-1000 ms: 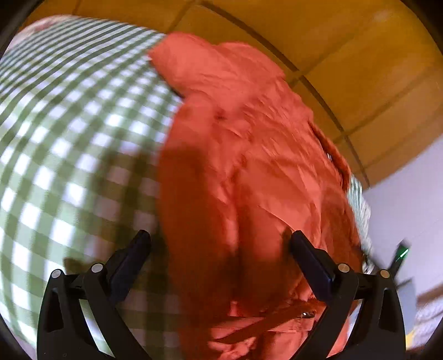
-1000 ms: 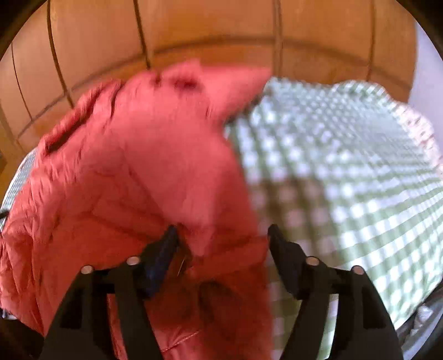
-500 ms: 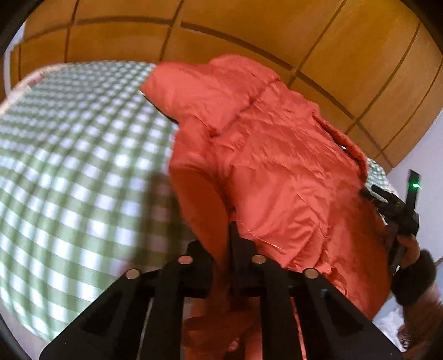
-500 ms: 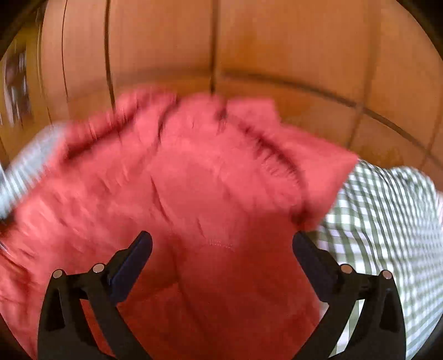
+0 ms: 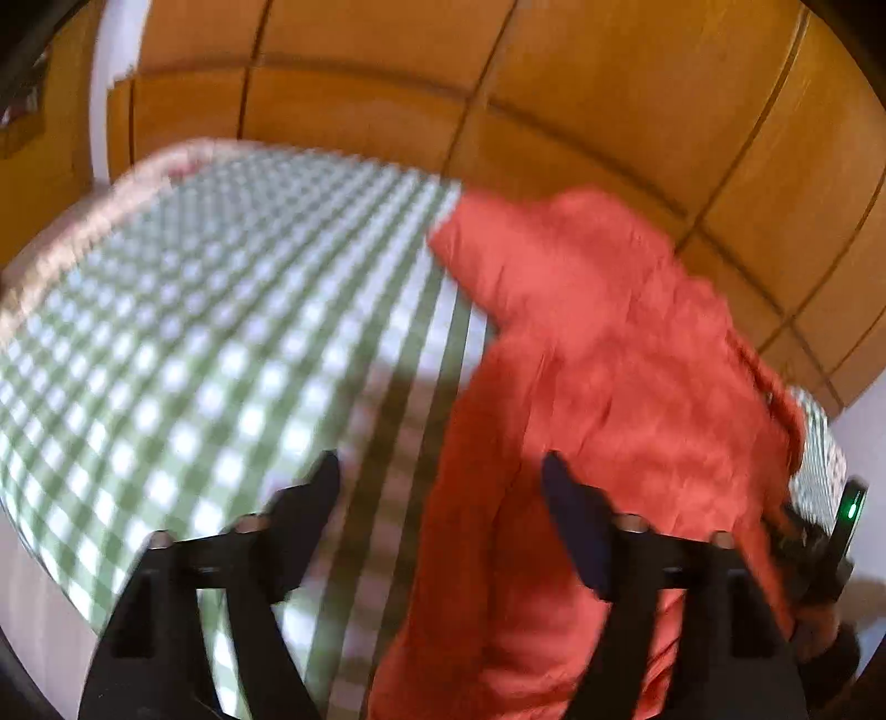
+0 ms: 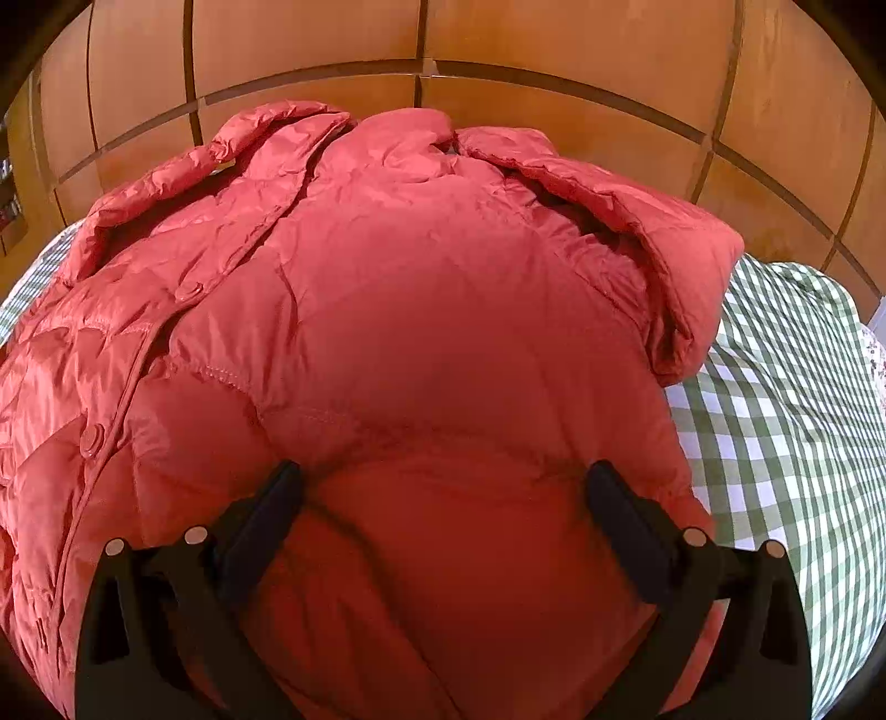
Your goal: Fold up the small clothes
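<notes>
Puffy red quilted jacket [image 6: 421,343] lies spread on the green-and-white checked bedcover [image 6: 786,421], collar toward the wooden panelled wall [image 6: 554,50], hem nearest; long axis runs near to far. Step in hand seems to be a sleeve fold, between grips. Left claw [image 5: 440,482] opening, jacket's edge between its jaws, unpinched. Right claw [image 6: 443,487] released, spread wide over the body. Next: pick a fresh edge, likely the hem.

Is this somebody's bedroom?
Probably a bedroom. The red puffy jacket lies on what looks like a bed with a green checked cover, and wooden wardrobe-like panels stand behind it.
</notes>
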